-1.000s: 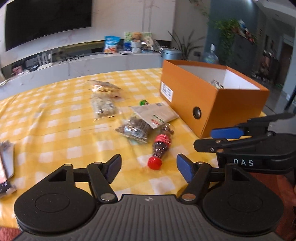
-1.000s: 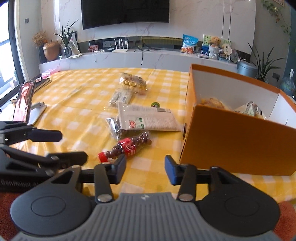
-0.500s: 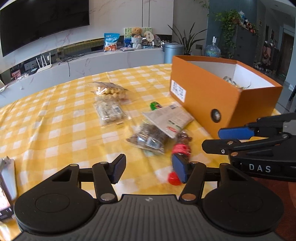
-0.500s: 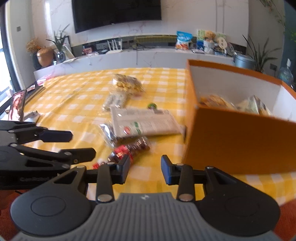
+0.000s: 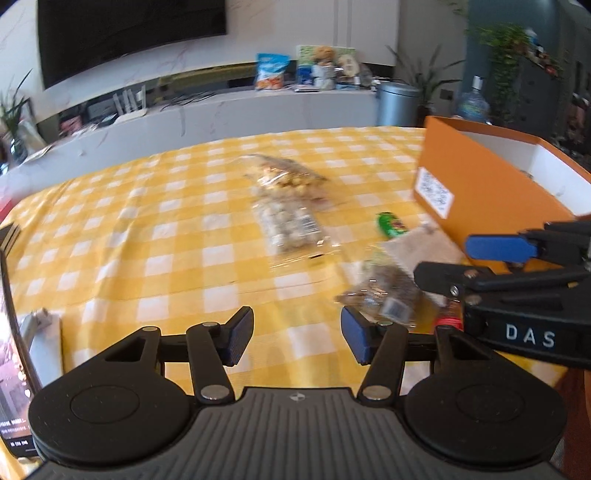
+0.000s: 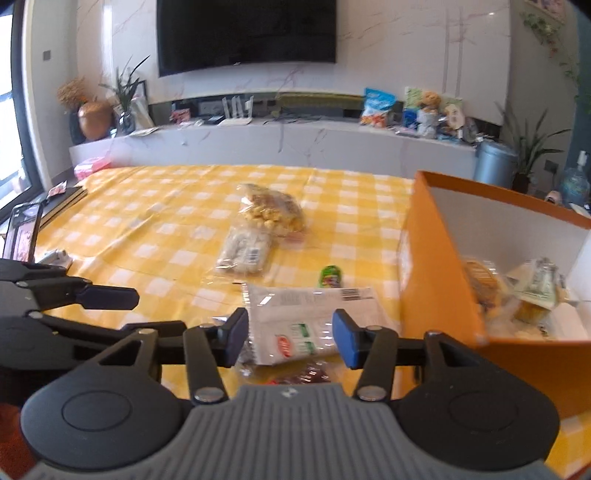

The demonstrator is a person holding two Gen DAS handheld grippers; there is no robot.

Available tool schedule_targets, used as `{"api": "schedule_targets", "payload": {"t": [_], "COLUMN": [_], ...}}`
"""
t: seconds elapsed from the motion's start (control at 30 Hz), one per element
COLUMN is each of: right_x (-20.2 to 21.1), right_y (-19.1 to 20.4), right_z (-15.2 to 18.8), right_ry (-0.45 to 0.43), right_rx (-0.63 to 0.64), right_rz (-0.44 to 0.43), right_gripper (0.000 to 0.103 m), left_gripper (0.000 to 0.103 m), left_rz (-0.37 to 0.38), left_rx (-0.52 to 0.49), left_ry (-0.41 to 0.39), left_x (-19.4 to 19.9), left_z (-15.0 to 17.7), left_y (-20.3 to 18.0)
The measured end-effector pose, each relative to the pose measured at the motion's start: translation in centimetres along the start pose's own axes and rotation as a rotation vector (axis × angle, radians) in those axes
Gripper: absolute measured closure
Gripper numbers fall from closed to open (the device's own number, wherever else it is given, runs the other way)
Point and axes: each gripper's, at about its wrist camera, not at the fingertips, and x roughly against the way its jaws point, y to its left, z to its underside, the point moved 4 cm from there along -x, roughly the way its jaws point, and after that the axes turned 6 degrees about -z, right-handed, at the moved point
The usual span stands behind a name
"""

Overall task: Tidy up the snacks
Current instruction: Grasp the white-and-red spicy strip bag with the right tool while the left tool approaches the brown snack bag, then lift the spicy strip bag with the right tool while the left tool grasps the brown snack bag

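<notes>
Several snacks lie on the yellow checked table (image 5: pixel 147 236). A clear bag of yellow puffs (image 6: pixel 271 212) lies farthest, with a pack of white pieces (image 6: pixel 243 253) before it and a small green item (image 6: pixel 330 276) to the right. A white flat packet (image 6: pixel 310 317) overlaps a dark snack bag (image 5: pixel 384 291); a small cola bottle (image 6: pixel 303 376) peeks out below. The orange box (image 6: pixel 439 295) at right holds some snacks (image 6: pixel 532 288). My left gripper (image 5: pixel 297 339) is open and empty above bare cloth. My right gripper (image 6: pixel 290 338) is open and empty, just above the white packet.
A phone on a stand (image 6: pixel 22 232) is at the table's left edge and also shows in the left wrist view (image 5: pixel 11 332). A white counter (image 6: pixel 258 144) with bags and plants runs behind the table, under a wall television (image 6: pixel 245 33).
Both grippers have moved forward over the table. The cola bottle has slid under the right gripper's body, and the white packet now lies between its fingers. Both stay open.
</notes>
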Motion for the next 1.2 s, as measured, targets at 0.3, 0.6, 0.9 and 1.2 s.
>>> {"api": "schedule_targets", "payload": {"t": [0.3,0.6,0.9,1.2], "right_x": [-3.0,-4.3,-2.7,1.0], "right_y": [0.2,0.5,0.4,-2.1], "right_z": [-0.6,0.1,-0.7,-3.1], "right_ry": [0.036,0.080,0.054,-0.027], "right_rx": [-0.059,-0.013,0.027,0.044], "right_rz": [0.085,0.100,0.040,0.067], "right_gripper": [0.037,0.063,0.103,0.103], "left_gripper": [0.039,0.039,0.039,0.027], "left_rz": [-0.019,0.028,0.069,0.139], "left_rx": [0.058,0.032,-0.010,-0.130], "left_ry": [0.013,0.009,-0.004,-0.021], "left_x": [-0.3,-0.8,-0.4,-0.1], "left_z": [0.1,-0.2,-0.7,-1.9], "left_y": [1.6,0.6,-0.8,-3.4]}}
